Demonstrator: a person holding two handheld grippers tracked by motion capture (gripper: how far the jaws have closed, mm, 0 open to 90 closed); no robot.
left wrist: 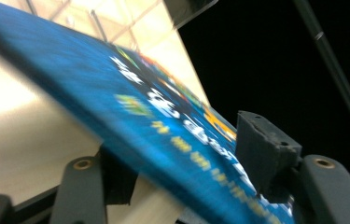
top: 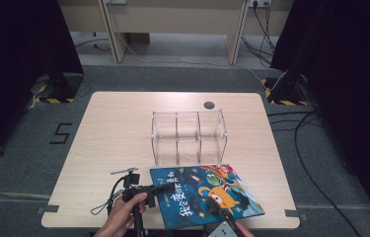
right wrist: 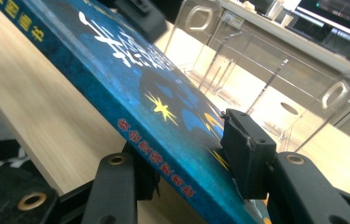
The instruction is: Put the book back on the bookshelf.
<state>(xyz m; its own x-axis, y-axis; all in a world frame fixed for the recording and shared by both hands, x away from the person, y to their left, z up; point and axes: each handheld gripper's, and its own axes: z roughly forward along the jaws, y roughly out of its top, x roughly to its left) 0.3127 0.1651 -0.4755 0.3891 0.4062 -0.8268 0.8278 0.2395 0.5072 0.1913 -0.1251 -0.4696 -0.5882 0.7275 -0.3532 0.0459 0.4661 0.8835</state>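
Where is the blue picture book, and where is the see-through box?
blue picture book (top: pixel 207 195), high view, on the middle of its front cover.
see-through box (top: pixel 189 114), high view, on its back wall's top rim.

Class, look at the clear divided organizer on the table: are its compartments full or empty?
Empty. Through the clear organizer only bare table shows in all three compartments; the blue book lies outside, in front.

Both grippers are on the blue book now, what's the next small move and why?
Probably lift the book a little and tip it upright: the left gripper and right gripper each clamp an edge, and the clear divided rack stands empty just behind it.
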